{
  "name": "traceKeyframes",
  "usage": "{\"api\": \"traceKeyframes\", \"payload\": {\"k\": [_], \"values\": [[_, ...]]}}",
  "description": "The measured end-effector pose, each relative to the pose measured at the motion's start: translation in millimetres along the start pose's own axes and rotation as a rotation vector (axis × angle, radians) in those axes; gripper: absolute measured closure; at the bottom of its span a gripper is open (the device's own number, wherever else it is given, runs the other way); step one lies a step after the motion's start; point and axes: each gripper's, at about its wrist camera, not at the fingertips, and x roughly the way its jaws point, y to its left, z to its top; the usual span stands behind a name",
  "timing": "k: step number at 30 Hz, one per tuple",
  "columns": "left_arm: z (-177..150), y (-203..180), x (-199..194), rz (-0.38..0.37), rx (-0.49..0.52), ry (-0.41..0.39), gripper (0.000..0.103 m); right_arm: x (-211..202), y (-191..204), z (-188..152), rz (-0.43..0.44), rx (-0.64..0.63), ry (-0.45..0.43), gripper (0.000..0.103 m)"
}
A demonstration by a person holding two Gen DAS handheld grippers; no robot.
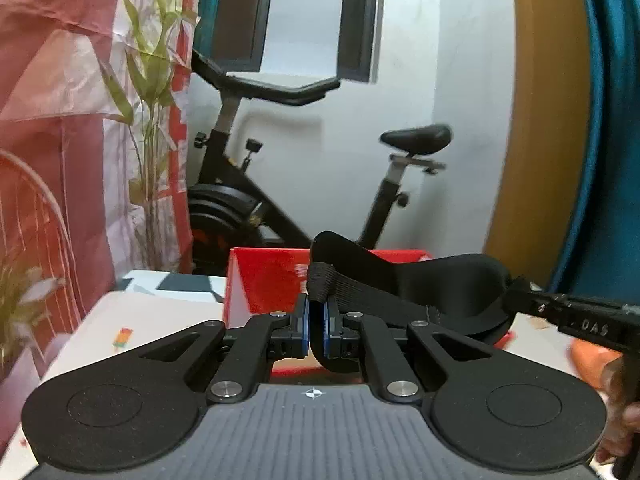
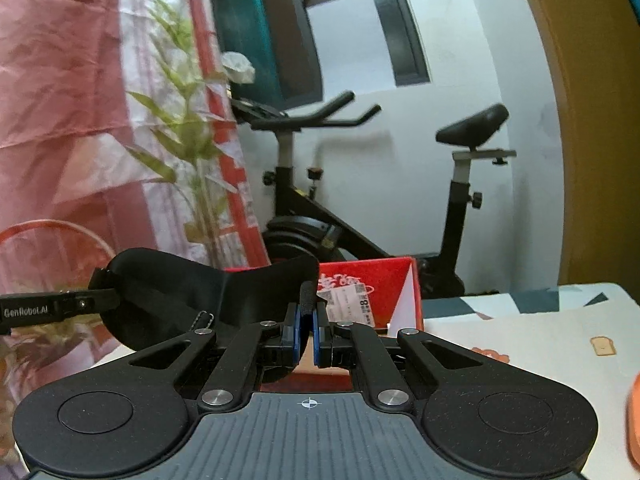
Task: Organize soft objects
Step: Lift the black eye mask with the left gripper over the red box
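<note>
A black padded eye mask (image 1: 444,280) with an elastic strap hangs between both grippers, above a red open box (image 1: 272,280). My left gripper (image 1: 316,324) is shut on one end of the mask. My right gripper (image 2: 306,330) is shut on the other end; the mask (image 2: 168,288) stretches to the left in that view, where the left gripper's fingers (image 2: 96,300) pinch its far edge. The right gripper's fingers (image 1: 532,300) enter the left wrist view from the right. The red box (image 2: 384,292) stands just behind the mask.
The white patterned table (image 2: 520,340) carries the box. An orange object (image 2: 634,420) lies at the right edge. An exercise bike (image 2: 320,220) stands behind the table. A pink curtain and a leafy plant (image 1: 148,80) are at the left.
</note>
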Motion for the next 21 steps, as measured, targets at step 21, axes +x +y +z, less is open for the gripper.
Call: {"api": "traceKeyframes", "payload": {"k": [21], "values": [[-1, 24, 127, 0.000, -0.045, 0.373, 0.096, 141, -8, -10, -0.143, -0.029, 0.277, 0.098]]}}
